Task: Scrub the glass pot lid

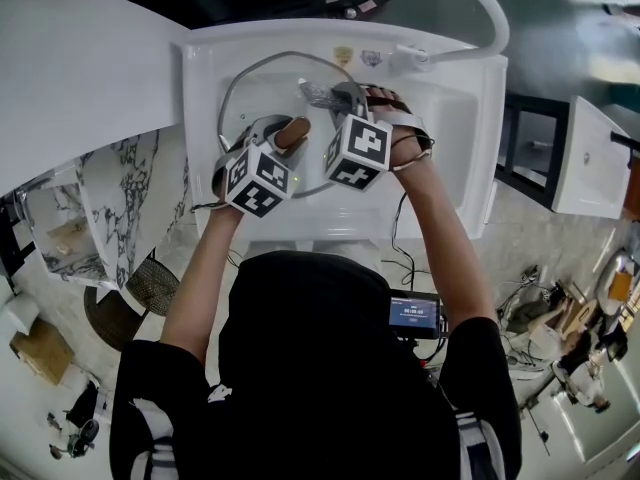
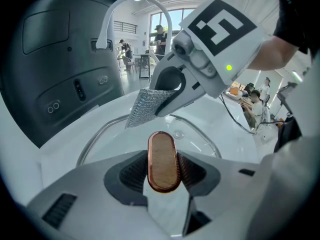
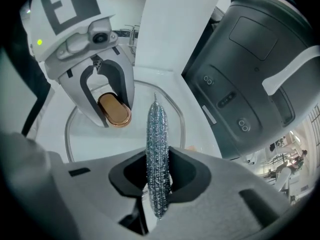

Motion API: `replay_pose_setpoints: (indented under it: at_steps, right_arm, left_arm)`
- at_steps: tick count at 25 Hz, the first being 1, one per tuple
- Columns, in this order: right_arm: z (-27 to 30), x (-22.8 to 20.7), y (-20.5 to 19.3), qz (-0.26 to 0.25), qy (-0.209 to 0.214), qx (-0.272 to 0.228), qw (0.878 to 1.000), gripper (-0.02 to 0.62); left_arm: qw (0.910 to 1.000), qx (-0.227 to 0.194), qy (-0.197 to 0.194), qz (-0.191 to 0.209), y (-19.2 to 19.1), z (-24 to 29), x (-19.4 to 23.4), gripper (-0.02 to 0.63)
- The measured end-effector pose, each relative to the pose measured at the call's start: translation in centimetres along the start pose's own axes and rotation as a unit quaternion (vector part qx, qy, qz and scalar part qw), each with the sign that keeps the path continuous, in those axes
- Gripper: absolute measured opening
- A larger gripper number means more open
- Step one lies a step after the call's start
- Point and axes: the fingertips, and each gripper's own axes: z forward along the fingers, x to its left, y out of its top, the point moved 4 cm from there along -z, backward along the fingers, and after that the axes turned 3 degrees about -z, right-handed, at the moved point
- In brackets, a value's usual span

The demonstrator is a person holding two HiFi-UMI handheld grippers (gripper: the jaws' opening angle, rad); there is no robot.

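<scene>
The glass pot lid (image 1: 232,80) lies tilted in the white sink (image 1: 470,148). Its brown oval knob (image 2: 161,161) is clamped between the ribbed pads of my left gripper (image 2: 161,170), which is shut on it. My right gripper (image 3: 157,179) is shut on a silver mesh scouring pad (image 3: 157,154), held edge-on over the lid's glass (image 3: 75,134). In the head view both grippers sit close together over the lid, the left (image 1: 285,138) at its knob (image 1: 293,133), the right (image 1: 335,98) with the pad (image 1: 318,94) just beyond. The pad's tip (image 2: 149,106) hangs at the lid's far side; contact cannot be told.
A white arched faucet (image 1: 480,8) stands at the sink's far right. A large dark appliance (image 2: 55,74) rises behind the sink (image 3: 250,69). A white and marbled counter (image 1: 90,78) lies left of the sink, and cables and clutter cover the floor at the right.
</scene>
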Motion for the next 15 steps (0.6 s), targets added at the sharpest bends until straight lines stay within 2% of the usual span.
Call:
replay_pose_setpoints:
  at_steps: [15]
  right_arm:
    - [-1.0, 2.3, -1.1, 0.011, 0.035, 0.022, 0.999, 0.066]
  left_arm:
    - [1.0000, -0.001, -0.005, -0.008, 0.1, 0.0, 0.1, 0.170]
